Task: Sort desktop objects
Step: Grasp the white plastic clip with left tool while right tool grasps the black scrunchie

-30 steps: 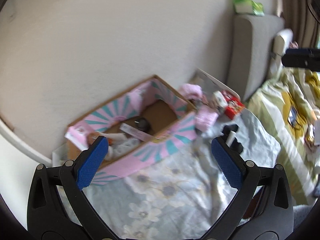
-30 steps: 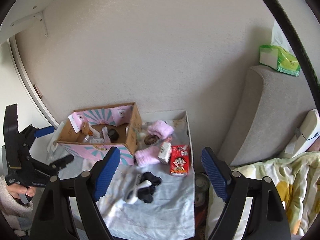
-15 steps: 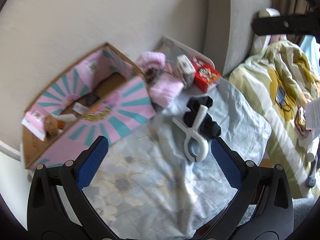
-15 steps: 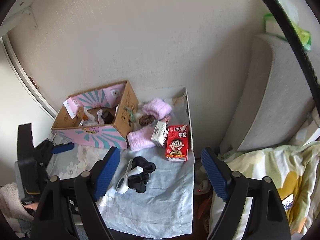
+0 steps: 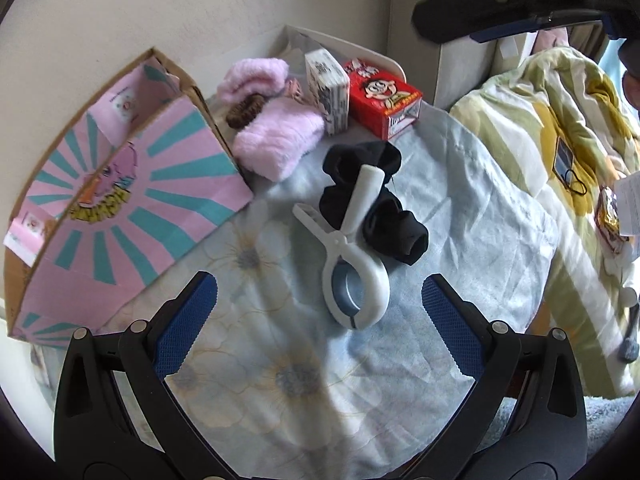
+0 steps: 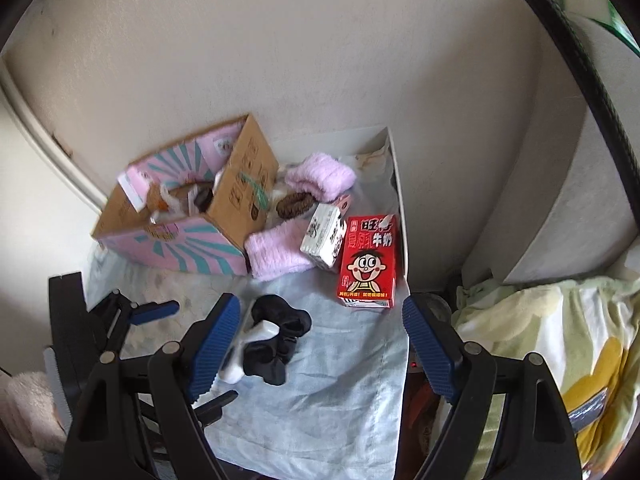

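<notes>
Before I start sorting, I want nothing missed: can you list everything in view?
Cardboard box: one, pink and teal outside, back left on the cloth.
Fluffy socks: two, pink, beside the box.
Hair tie: one, brown, between the socks.
Small carton: one, white and black, beside the red one.
Milk carton: one, red, right side.
Black socks: dark bundle, centre.
Clamp: one, white, lying across the black socks.
Cloth: one, pale blue floral, under everything.
Blanket: one, yellow-green, right.
Left gripper: fingers open, empty.
Right gripper: fingers open, empty.

White clamp (image 5: pixel 354 256) lying flat across black socks (image 5: pixel 376 204), pink socks (image 5: pixel 276 142) nearby
</notes>
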The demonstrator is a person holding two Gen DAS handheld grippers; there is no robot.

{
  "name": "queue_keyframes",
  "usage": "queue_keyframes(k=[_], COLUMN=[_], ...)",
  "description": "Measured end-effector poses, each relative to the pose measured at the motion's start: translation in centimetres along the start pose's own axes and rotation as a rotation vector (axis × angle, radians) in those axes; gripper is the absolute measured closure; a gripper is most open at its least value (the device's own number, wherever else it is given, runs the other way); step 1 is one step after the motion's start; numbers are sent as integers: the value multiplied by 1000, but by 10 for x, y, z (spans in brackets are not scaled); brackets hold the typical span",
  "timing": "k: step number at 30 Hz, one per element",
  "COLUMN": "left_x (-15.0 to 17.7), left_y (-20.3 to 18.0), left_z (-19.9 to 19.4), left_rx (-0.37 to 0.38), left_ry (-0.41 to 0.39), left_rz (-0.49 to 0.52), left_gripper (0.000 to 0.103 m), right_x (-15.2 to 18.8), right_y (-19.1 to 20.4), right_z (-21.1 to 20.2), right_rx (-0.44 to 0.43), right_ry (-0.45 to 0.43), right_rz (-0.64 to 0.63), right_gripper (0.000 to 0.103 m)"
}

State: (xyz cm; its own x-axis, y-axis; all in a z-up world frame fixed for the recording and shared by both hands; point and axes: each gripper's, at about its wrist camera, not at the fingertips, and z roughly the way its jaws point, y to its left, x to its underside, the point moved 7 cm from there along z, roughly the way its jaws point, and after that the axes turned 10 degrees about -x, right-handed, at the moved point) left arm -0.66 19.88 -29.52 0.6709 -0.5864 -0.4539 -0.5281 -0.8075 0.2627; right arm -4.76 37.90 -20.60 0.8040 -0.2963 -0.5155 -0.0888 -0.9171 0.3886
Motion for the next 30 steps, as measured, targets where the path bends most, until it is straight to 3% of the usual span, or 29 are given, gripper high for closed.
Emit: queue_keyframes(k=[10, 18, 20, 21, 23, 30], left_x=[5, 6, 8, 8, 8, 2], left_y=[0, -4, -6, -8, -11, -23], left_z=[9, 16, 18, 18, 20, 19], left_rx=[-28, -50, -52, -55, -55, -14], left_ry=[-24, -24, -28, -30, -34, -45], left_rz=[28, 66, 82, 93, 107, 137], left_gripper=[7, 18, 27, 30, 38, 58], right_x=[50, 57, 56, 56, 56, 59], right_y=[35, 36, 34, 33, 30, 29], right_z=[44, 78, 84, 86, 91, 100], right_rx=[-119, -199, -203, -212, -249, -279], right_ry=[191, 251, 253, 254, 263, 275], right_rz=[-429, -486, -492, -486, -459, -444], right_gripper=[22, 22, 24, 26, 42, 58])
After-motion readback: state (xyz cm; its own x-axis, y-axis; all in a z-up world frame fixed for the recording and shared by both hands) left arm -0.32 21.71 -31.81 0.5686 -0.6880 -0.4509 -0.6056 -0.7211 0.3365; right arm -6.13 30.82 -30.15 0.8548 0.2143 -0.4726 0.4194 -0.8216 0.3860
